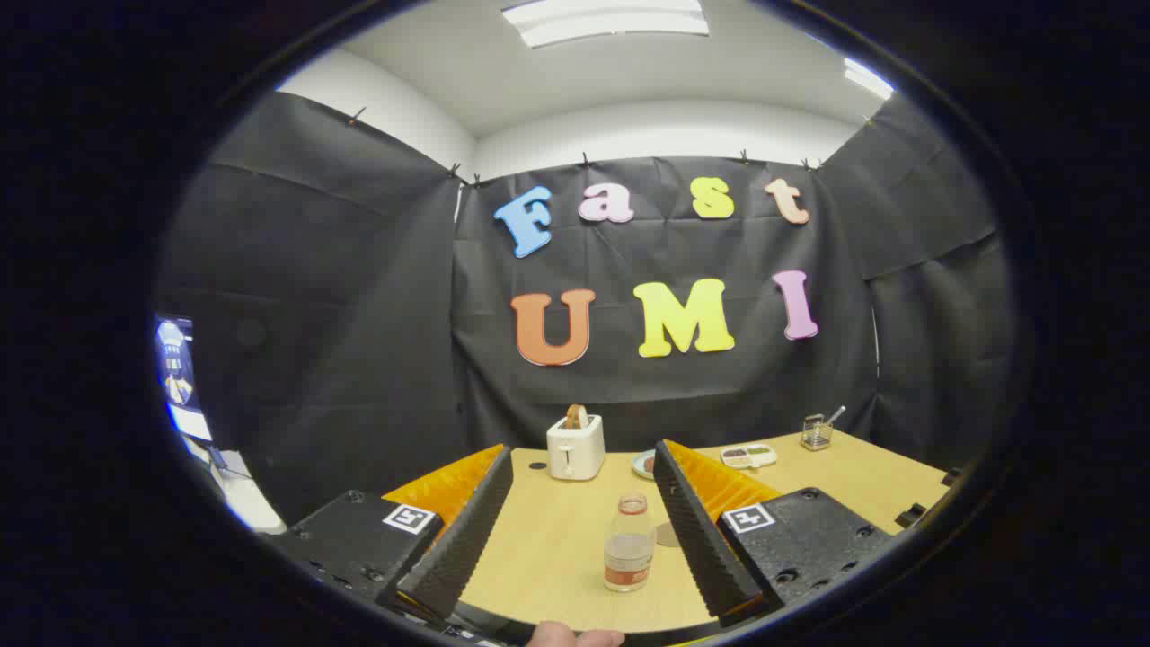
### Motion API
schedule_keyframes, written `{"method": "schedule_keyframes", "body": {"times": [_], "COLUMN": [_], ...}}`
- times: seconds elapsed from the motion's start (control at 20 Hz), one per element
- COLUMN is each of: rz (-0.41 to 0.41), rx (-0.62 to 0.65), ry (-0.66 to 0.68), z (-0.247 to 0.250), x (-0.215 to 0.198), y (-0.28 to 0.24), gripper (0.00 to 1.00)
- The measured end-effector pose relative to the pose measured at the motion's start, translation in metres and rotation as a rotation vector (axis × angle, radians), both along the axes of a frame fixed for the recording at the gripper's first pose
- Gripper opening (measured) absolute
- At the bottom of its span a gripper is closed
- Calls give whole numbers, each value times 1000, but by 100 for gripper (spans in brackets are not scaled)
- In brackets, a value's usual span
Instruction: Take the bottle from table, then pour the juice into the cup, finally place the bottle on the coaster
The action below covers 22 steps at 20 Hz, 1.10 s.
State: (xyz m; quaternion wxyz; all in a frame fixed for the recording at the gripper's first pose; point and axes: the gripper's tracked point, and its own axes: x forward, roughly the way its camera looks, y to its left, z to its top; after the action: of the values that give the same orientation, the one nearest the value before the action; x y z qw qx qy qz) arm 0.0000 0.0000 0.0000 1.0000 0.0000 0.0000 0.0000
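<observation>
The gripper is spread wide with nothing held, and the bottle stands upright on the wooden table between the two fingers, much nearer the right one and apart from both. So the step in hand is taking the bottle, and it seems barely begun. To do it well, the gripper should shift a little to the right so the bottle sits midway between the fingers, then move forward until the pads flank the body below the shoulder, not the narrow capped neck. Closing should be slow and square, as a clear plastic bottle with little liquid is light and likely to tip if one finger lands first. A round coaster lies just behind the bottle, partly hidden by the right finger. A white toaster with a slice in it stands toward the table's far edge, well clear of the approach.
</observation>
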Motion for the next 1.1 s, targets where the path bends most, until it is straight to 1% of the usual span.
{"method": "schedule_keyframes", "body": {"times": [0.1,0.75,1.1], "rz": [10,10,-10], "rx": [-4,-13,-18], "ry": [-4,1,15], "z": [1,-3,-7], "x": [-1,-5,-6], "y": [3,5,3], "gripper": [100,100,100]}}
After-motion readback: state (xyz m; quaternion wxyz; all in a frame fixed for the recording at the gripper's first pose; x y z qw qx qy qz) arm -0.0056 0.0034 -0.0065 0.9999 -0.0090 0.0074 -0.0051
